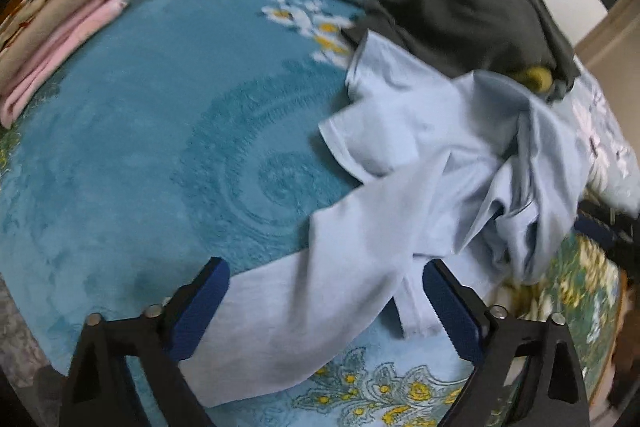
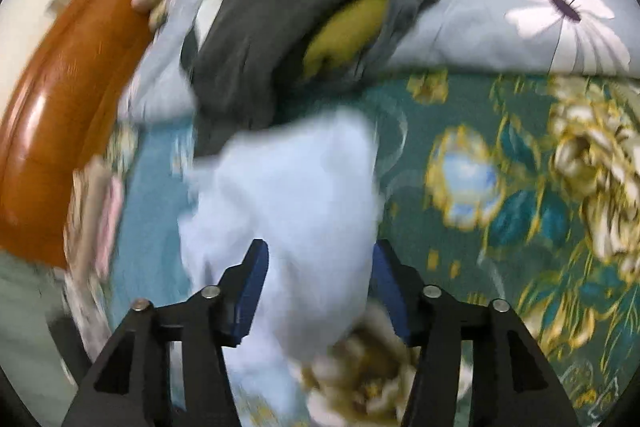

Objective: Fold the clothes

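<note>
- Left wrist view: the left gripper (image 1: 326, 301) stands wide apart over a flat strip of the light blue garment (image 1: 400, 187), which lies crumpled on the teal bedspread (image 1: 140, 131). The cloth lies between the jaws, yet the pads are not pressing on it, so nothing is held.
- Right wrist view, blurred: the right gripper (image 2: 316, 291) is about half open with a bunched part of the same garment between its jaws; the blue pads look clear of the cloth, so I judge it loose there too.
- Risk: closing on a bunched fold would likely catch several layers at once, and the garment would lift as a lump instead of spreading.
- Risk: the dark grey clothes (image 1: 472, 11) overlap the garment's far end, so a pull could drag them along.
- Risk: the left jaws might also pinch the bedspread beneath the strip.
- The folded stack (image 1: 60, 27) sits well apart, at the bed's far side.
</note>
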A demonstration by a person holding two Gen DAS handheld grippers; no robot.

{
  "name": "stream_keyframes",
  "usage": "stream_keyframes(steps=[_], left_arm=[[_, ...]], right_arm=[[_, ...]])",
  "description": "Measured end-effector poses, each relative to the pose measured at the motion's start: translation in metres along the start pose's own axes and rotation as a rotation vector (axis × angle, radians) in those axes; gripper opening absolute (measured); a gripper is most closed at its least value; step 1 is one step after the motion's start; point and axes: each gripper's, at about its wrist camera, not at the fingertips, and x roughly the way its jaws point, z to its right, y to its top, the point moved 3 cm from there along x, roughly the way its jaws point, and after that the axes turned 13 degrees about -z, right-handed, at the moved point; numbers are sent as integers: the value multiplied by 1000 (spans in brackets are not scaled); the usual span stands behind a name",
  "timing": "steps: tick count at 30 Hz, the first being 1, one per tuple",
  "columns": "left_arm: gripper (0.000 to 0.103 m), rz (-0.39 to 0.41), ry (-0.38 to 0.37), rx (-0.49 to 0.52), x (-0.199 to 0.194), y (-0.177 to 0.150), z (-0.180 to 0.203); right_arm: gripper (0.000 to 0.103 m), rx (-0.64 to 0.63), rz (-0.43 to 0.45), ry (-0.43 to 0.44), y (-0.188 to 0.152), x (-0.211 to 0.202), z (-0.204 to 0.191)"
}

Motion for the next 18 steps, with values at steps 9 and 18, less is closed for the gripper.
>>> stream_keyframes(steps=[9, 18], left_arm=[[7, -65, 3, 6, 8, -6, -1], [5, -42, -236, 222, -32, -31, 56]], right_arm=[[61, -52, -102, -22, -34, 55, -19], [5, -33, 140, -232, 15, -11, 3]])
